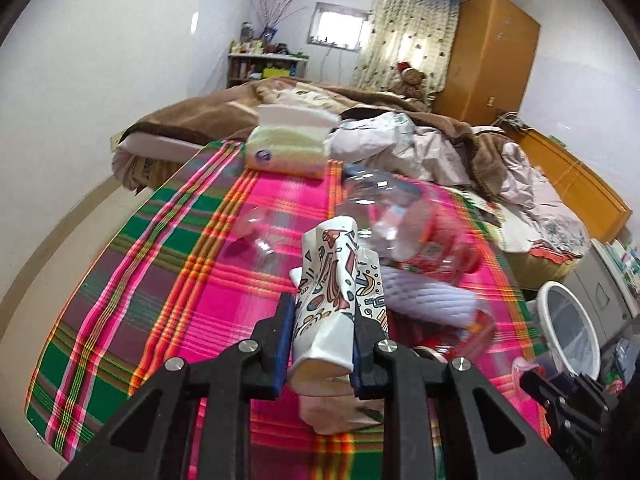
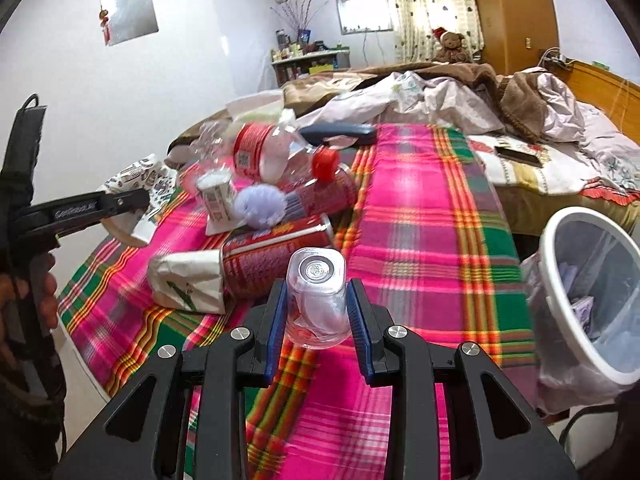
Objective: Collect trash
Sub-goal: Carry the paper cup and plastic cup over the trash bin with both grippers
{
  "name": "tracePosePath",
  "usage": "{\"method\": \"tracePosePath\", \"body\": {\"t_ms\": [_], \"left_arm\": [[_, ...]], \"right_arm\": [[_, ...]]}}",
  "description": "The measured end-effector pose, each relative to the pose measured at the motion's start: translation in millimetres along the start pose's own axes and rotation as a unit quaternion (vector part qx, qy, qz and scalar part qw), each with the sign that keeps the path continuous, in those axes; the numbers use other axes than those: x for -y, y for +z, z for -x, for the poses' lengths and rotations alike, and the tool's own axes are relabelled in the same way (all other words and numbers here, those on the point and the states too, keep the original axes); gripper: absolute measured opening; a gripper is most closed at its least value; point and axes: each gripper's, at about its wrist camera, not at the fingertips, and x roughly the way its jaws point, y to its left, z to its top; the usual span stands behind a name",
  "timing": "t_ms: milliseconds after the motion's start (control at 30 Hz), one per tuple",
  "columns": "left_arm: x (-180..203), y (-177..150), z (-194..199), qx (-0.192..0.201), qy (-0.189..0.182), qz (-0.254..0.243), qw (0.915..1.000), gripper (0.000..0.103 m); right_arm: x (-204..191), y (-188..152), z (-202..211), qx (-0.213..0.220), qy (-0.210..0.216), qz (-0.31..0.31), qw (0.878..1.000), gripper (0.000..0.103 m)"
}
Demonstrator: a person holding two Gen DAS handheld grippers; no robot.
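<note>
While the left gripper [image 1: 324, 320] clamped a paper cup [image 1: 328, 300] and the right gripper [image 2: 316, 312] a clear cup [image 2: 318, 296], neither was binned; bin [image 2: 560, 300] sat right of it, pile [image 2: 260, 208] remained ahead.

Both fisheyes ride just behind their tool, angled down over the plaid cloth [image 1: 160, 264] toward the bed [image 2: 460, 96] and curtained far wall. Left wrist view sits close above the cloth, bin [image 1: 568, 332] at its right edge. Right wrist view looks from further right, bin [image 2: 560, 240] nearer. Shared: cloth, red-labelled bottle [image 2: 264, 152], bed, curtain [image 1: 408, 36].
</note>
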Motion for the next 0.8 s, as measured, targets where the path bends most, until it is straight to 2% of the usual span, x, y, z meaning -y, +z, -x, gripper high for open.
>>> {"method": "tracePosePath", "body": {"t_ms": [433, 800], "left_arm": [[77, 0, 16, 0.013, -0.057, -0.066, 0.9961, 0.024], [167, -12, 10, 0.002, -0.120, -0.132, 0.9839, 0.025]], "right_arm": [[48, 8, 32, 0.037, -0.047, -0.032, 0.998, 0.031], [96, 6, 58, 0.058, -0.098, -0.054, 0.992, 0.031]]}}
